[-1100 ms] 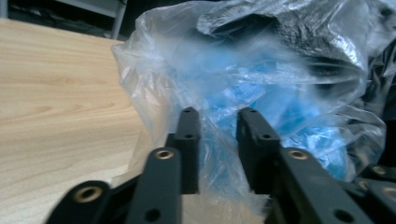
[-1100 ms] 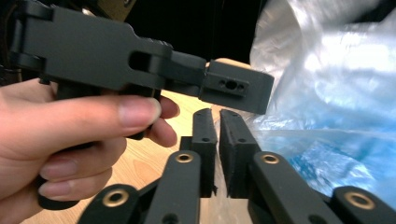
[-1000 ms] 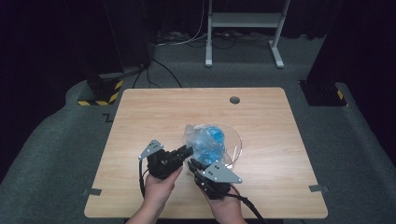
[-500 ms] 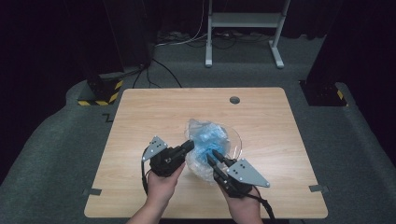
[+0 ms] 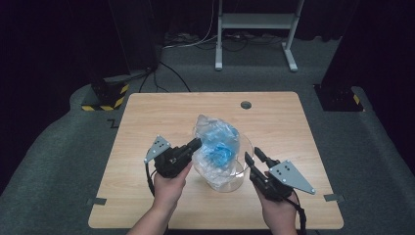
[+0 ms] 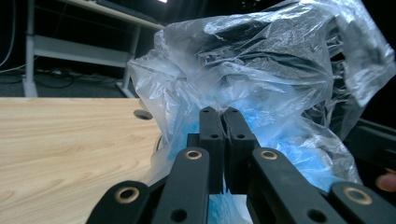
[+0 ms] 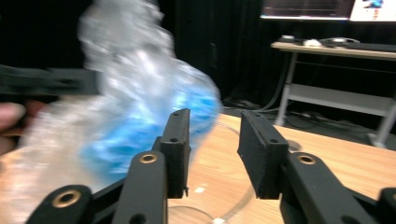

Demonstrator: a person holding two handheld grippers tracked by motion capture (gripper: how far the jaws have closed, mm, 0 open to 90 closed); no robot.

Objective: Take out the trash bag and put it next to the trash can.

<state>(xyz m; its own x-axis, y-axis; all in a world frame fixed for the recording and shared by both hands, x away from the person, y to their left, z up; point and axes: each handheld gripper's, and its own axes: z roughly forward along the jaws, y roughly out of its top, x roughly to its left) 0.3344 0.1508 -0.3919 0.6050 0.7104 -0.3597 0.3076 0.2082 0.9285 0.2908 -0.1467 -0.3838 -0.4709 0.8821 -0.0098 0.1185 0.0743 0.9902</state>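
From the high view, a clear plastic bag (image 5: 215, 147) of blue stuffing is held near the middle of the tabletop (image 5: 147, 117), over a glass bowl (image 5: 235, 180) toward the front edge; the left gripper (image 5: 195, 143) is pinched shut on its film, while the right gripper (image 5: 252, 157) stands apart beside the bowl. In the left gripper view, the jaws are seen closed on the bag (image 6: 261, 93). In the right gripper view, the jaws, just opened partway, hold nothing. A regrasp is judged under way; a fresh hold on the bag (image 7: 140, 107) is called for next.
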